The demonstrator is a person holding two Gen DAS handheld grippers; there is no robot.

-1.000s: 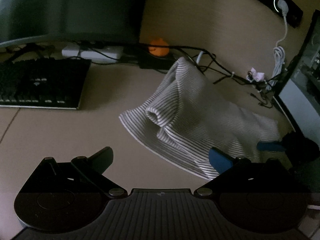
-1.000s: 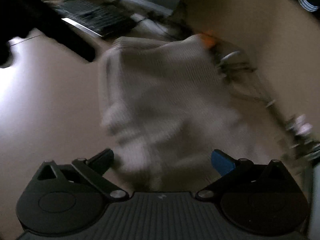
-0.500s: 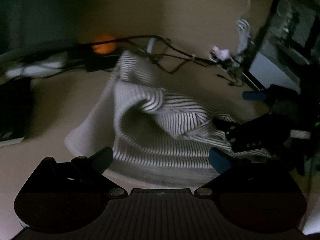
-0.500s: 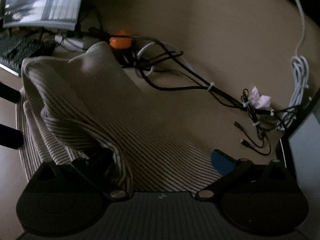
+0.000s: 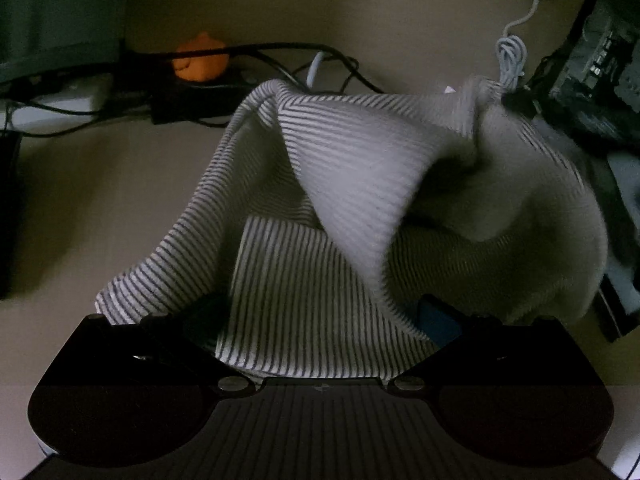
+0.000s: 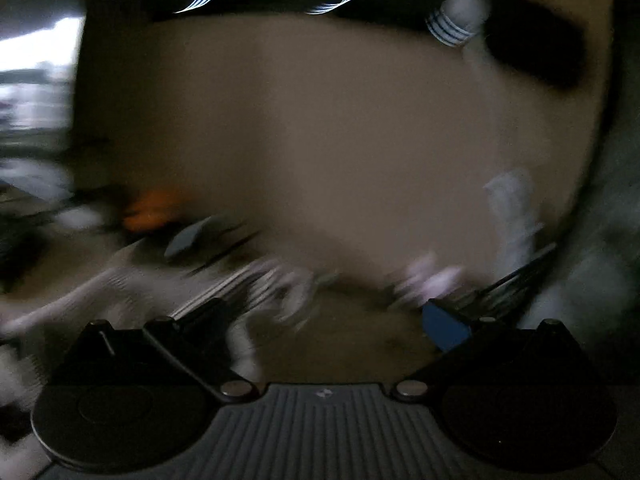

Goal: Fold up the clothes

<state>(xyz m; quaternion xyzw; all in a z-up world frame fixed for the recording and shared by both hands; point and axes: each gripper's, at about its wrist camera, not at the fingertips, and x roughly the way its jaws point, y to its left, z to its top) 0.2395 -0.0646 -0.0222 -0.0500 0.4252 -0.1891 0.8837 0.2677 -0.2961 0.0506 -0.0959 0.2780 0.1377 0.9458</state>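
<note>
Striped knit garment (image 5: pixel 304 288): rumpled on desk (image 5: pixel 120 200) | left gripper (image 5: pixel 320 316): spread, straddling hem | right gripper (image 6: pixel 328 320): spread, blurred, empty

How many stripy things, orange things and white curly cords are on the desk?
Stripy cloth: 1
Orange toy: 1
White coiled cord: 1
Total: 3

Bare desk (image 5: pixel 120 184) lies open left of the shirt (image 5: pixel 360 184); cables (image 5: pixel 280 50) and an orange toy (image 5: pixel 202 62) crowd the back, dark equipment (image 5: pixel 596 64) blocks the right.
</note>
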